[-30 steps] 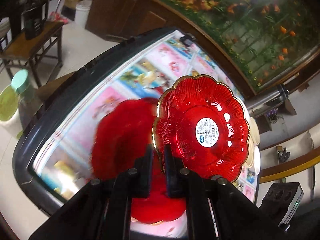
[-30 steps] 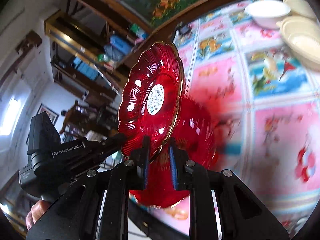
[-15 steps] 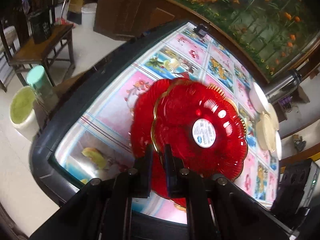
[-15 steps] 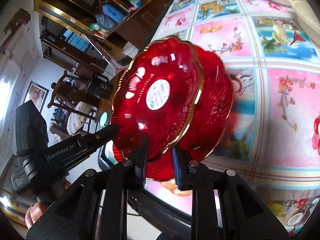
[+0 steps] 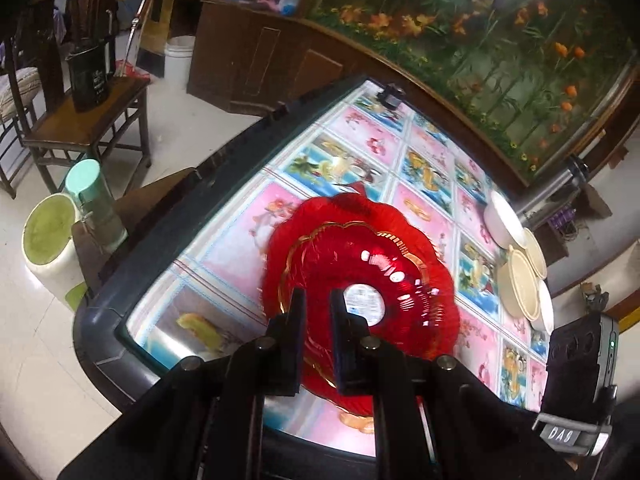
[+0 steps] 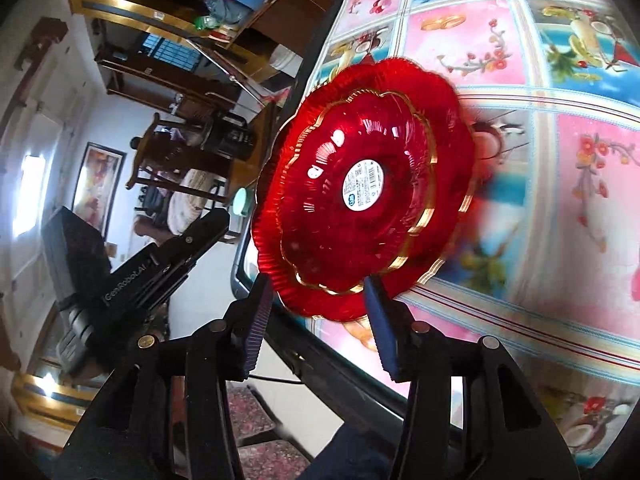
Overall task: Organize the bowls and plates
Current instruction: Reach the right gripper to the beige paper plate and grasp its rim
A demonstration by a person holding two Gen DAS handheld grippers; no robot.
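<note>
- While the left gripper (image 5: 316, 312) pinched the smaller red plate's (image 5: 372, 276) rim, that plate sat nested on the bigger red plate (image 6: 440, 92), near the counter (image 5: 240, 240) edge.
- Right gripper (image 6: 316, 312) jaws were opening, pads off the plates.

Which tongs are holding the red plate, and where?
The left tongs pinch the top red plate at its near rim. The right tongs are opening, pads off it.

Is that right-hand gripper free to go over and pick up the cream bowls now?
Probably yes. The right gripper is opening off the red plate, pads clear of its rim, and bare tablecloth lies toward the cream bowls. The left gripper grips the plate.
</note>
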